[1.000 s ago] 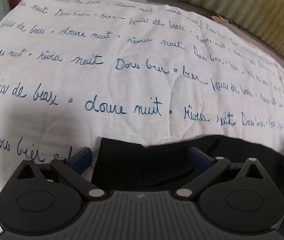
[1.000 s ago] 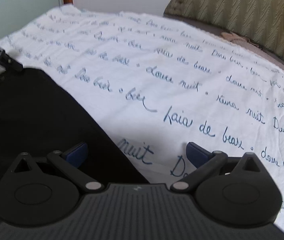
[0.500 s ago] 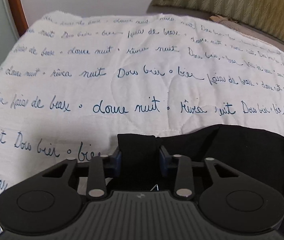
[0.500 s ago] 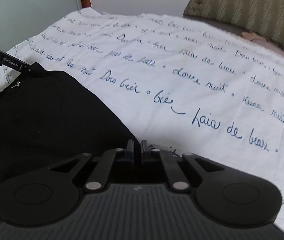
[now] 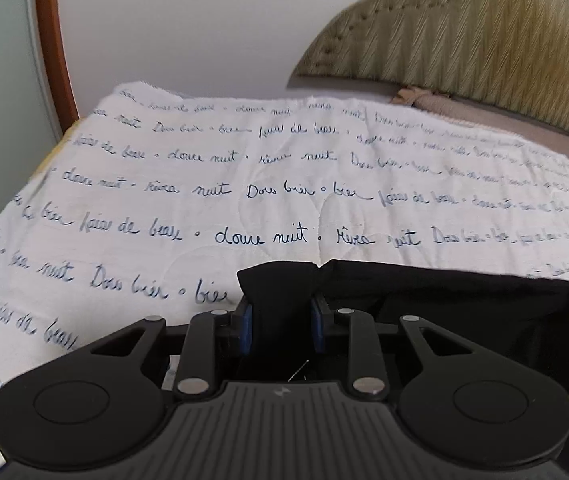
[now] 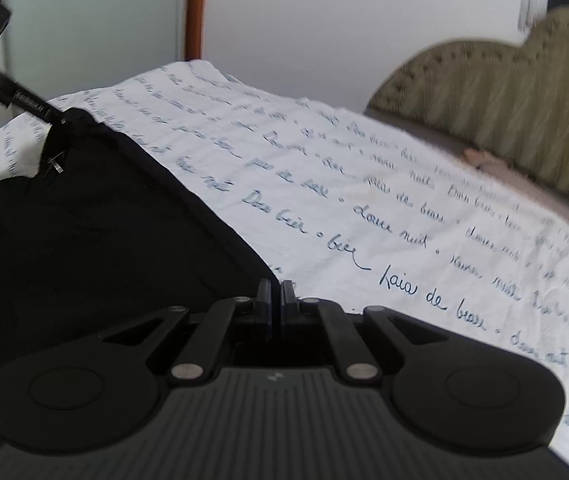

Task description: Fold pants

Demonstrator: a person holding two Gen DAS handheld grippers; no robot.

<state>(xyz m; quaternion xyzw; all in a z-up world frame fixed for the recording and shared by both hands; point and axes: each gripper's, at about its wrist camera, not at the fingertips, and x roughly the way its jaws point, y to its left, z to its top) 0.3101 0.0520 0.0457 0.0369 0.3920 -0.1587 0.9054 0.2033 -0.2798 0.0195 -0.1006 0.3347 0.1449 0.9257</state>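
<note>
The black pants point(image 5: 444, 296) lie on a white bedspread with blue handwriting point(image 5: 244, 184). My left gripper point(image 5: 280, 316) is shut on a bunched corner of the pants and holds it lifted off the bed. In the right wrist view the pants point(image 6: 84, 232) stretch up to the left, where the left gripper point(image 6: 24, 100) holds the far corner. My right gripper point(image 6: 275, 300) is shut on the near edge of the pants, also raised.
A green quilted headboard point(image 5: 464, 40) stands at the back right. A white wall and a wooden frame point(image 5: 52, 40) are at the back left. The bedspread point(image 6: 404, 208) extends to the right.
Both grippers closed on the pants from open, then lifted the fabric up off the bed; both views now sit higher and tilt toward the wall.
</note>
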